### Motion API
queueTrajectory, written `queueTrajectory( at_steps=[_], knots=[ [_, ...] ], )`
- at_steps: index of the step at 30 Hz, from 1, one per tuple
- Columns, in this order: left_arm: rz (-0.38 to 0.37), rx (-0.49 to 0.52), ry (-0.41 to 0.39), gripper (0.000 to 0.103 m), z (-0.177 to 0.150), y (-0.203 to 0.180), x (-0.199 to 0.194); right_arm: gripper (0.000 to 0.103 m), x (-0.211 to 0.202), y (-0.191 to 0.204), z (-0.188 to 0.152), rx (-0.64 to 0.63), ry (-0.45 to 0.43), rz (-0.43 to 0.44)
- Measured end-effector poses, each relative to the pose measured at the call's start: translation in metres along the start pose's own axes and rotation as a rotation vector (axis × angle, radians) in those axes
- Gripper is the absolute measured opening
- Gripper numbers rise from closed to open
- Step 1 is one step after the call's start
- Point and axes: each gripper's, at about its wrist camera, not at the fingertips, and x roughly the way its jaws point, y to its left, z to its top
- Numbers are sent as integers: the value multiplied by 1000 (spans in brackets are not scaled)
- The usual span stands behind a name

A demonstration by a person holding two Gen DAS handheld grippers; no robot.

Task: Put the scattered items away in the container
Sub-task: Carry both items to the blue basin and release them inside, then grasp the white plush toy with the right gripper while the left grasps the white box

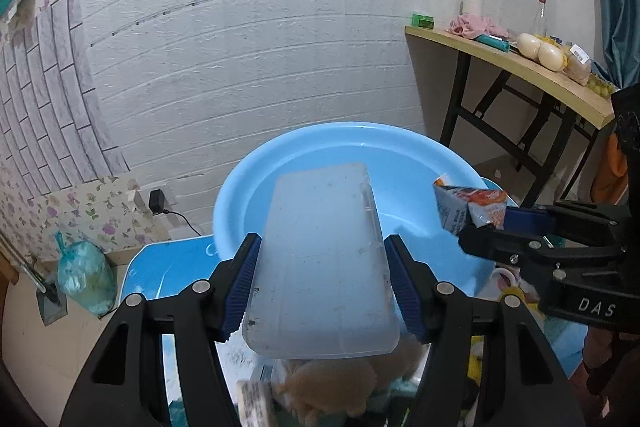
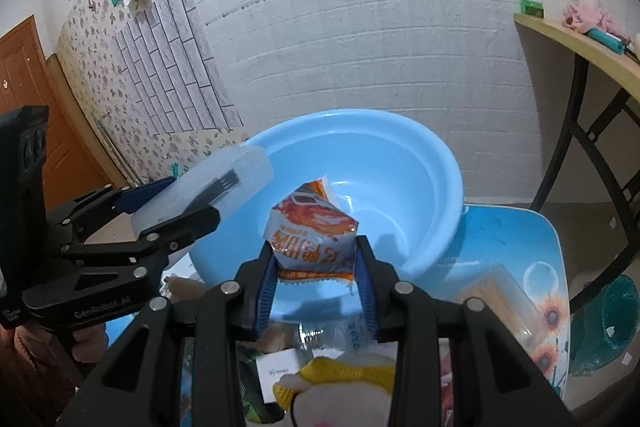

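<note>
Left wrist view: left gripper (image 1: 320,279) clamps a clear plastic box (image 1: 320,259); right gripper (image 2: 316,263) pinches a snack packet (image 2: 314,231). Both hang over the blue basin (image 2: 420,163), apparently ready for dropping in.

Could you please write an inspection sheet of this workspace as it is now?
Surface: blue table with sunflower print.
Job's things: empty blue basin; translucent plastic box; orange snack packet.
Clutter: yellow-white plush, other items below the grippers.
Grippers: left gripper shut on the box; right gripper shut on the packet, both near the basin.
Cables: black charger plugged into the wall.
Surroundings: wooden side table, tied bag.
</note>
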Motion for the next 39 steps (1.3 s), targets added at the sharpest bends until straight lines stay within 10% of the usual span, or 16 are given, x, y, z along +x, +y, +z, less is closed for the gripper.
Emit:
queueTrajectory(
  at_steps=[39],
  knots=[
    [105,-98,51,76,-66,49,-51,38,-33,-2,-38,54,23,-42]
  ],
)
